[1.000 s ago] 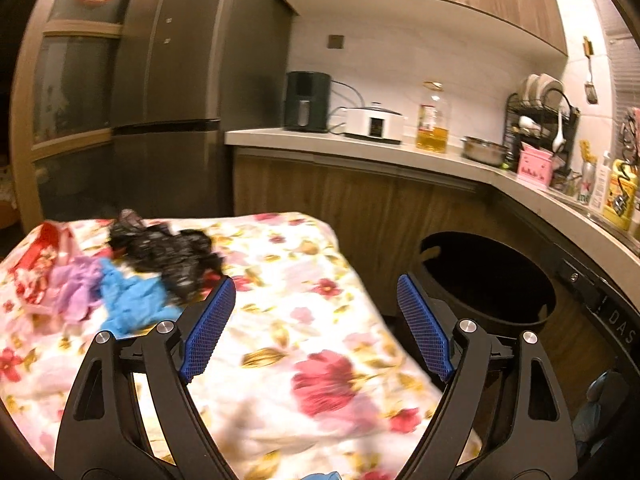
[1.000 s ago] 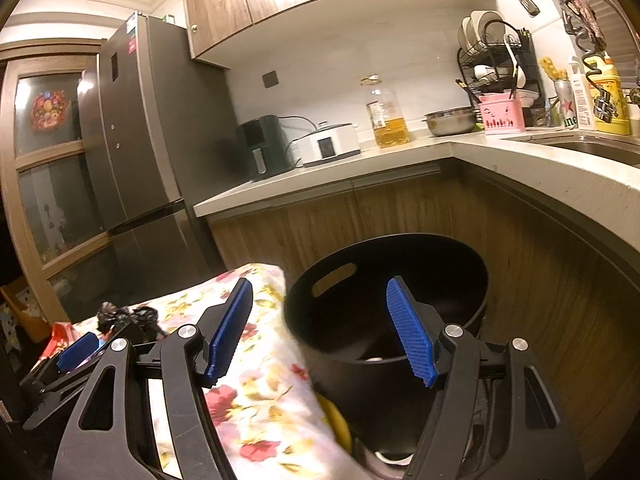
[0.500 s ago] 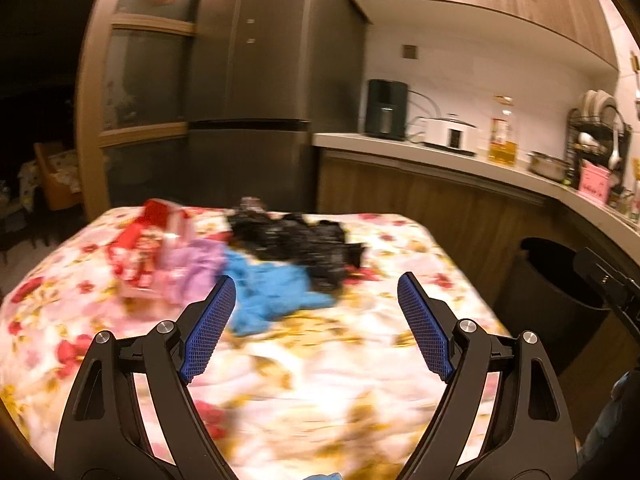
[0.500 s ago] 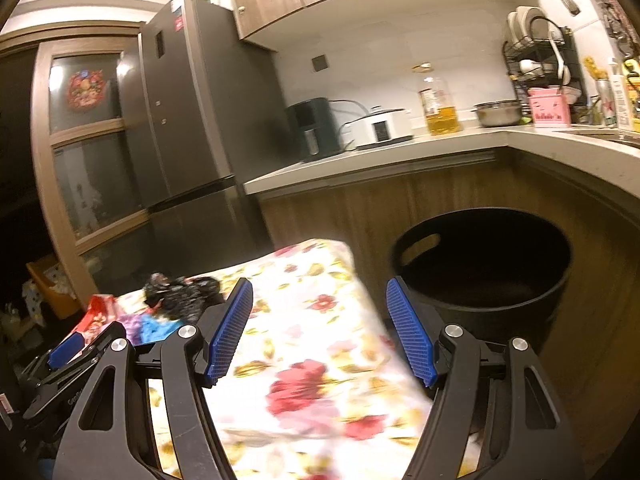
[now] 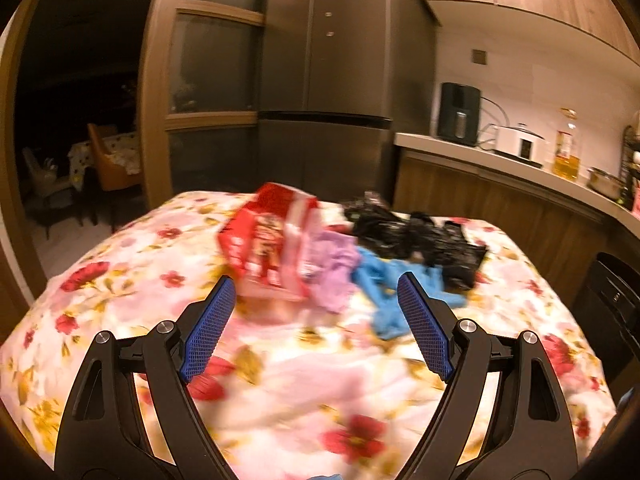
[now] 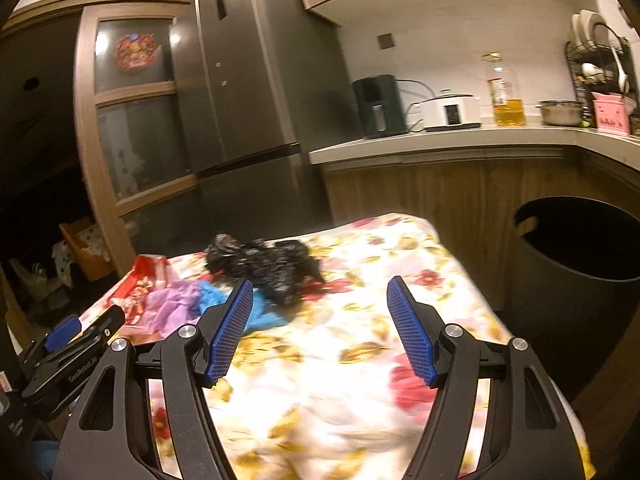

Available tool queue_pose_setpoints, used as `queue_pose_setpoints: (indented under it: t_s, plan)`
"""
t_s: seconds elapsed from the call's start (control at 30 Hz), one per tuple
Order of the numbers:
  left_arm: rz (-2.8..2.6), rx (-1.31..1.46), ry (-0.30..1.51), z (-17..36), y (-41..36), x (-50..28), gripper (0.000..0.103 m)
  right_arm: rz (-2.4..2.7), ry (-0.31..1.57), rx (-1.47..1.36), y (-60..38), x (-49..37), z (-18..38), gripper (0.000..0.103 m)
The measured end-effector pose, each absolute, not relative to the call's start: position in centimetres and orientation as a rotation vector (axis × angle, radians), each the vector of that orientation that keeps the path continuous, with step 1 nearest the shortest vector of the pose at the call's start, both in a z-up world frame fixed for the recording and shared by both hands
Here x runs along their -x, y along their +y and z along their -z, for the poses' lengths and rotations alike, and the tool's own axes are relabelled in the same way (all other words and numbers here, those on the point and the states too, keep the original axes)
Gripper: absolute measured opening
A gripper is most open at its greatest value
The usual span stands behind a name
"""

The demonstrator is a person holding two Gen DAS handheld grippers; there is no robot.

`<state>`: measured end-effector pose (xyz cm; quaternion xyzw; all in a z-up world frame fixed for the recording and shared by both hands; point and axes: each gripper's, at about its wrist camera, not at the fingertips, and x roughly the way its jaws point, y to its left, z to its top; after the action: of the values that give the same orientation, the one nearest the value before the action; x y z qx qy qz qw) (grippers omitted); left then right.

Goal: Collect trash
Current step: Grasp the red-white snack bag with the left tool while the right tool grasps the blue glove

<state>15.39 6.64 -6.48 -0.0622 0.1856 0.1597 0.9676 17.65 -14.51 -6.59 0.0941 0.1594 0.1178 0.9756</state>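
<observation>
Left wrist view shows your left claw (image 5: 316,322) spread wide and holding nothing, hovering above the floral-covered surface (image 5: 280,392). Ahead of it lies the trash in a row: a red wrapper (image 5: 264,240), a purple glove (image 5: 336,272), a blue glove (image 5: 384,292) and a crumpled black bag (image 5: 424,236), each touching the next. Your right claw (image 6: 320,328) is likewise spread and empty, with the black bin (image 6: 576,264) standing just beside the surface's right edge.
</observation>
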Motion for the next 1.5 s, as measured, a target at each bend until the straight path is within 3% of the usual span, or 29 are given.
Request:
queue_pose_setpoints:
  t_s: [0.27,0.57,0.87,1.03,1.13,1.5]
  plan:
    - [-0.386,0.17,0.376,6.3,11.2,-17.0,0.081,-0.307,0.311,-0.135,-9.9,-18.8,6.6,0.069]
    - [-0.367,0.23,0.43,7.2,13.8,-19.7,0.072,-0.32,0.315,-0.113,-6.7,-21.2,6.9,0.069]
    - [-0.312,0.295,0.529,8.7,15.2,-22.2,0.049,-0.306,0.338,-0.08,-4.5,-23.1,8.2,0.069]
    - [-0.264,0.344,0.566,9.6,15.8,-22.9,0.023,-0.306,0.359,-0.071,-3.3,-24.1,8.8,0.069]
    - [-0.237,0.361,0.566,9.9,16.0,-22.9,0.015,-0.307,0.376,-0.065,-2.9,-24.6,9.2,0.069]
    - [-0.231,0.368,0.434,7.7,15.5,-20.0,0.009,-0.292,0.481,-0.047,-2.0,-26.5,11.5,0.064]
